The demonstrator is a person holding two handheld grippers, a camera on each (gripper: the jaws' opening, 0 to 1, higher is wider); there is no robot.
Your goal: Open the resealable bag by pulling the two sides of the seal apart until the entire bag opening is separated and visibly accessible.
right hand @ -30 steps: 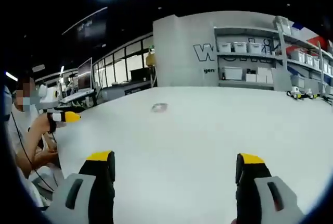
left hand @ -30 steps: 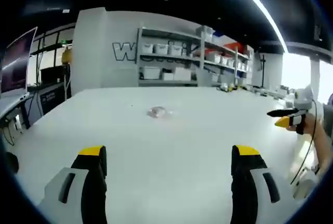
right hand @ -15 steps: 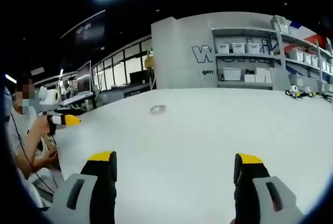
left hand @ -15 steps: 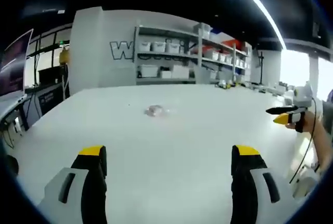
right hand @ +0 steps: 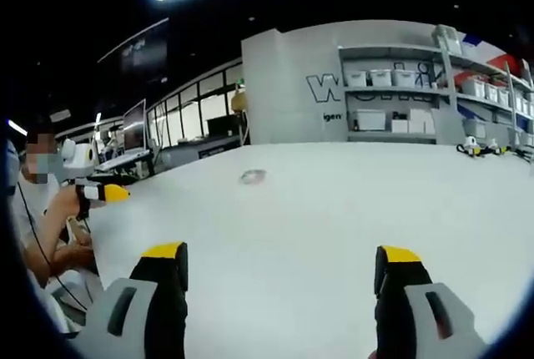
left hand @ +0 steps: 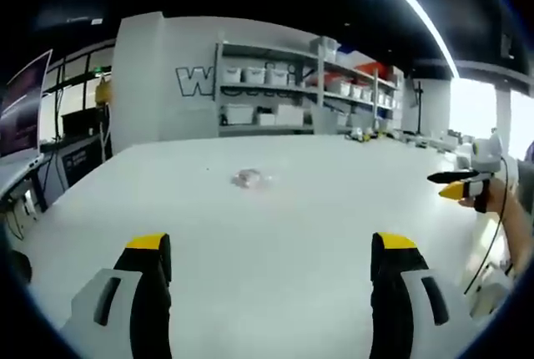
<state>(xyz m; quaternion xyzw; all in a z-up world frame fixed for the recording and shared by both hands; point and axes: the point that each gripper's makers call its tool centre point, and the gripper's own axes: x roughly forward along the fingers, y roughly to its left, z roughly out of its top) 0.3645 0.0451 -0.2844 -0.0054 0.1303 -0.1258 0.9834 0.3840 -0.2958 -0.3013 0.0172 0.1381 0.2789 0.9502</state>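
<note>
Bag (left hand: 250,179) lies flat far out on the white bench (left hand: 275,234), well apart from the left gripper (left hand: 271,255) and right gripper (right hand: 279,260), both with jaws spread wide, holding nothing.

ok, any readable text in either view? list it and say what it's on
"W": large letter on the grey wall, rest hidden behind the shelving.
"gen": small print on that wall below the big letter, start blurred.
Labels on shelf bins: too small to read.
</note>
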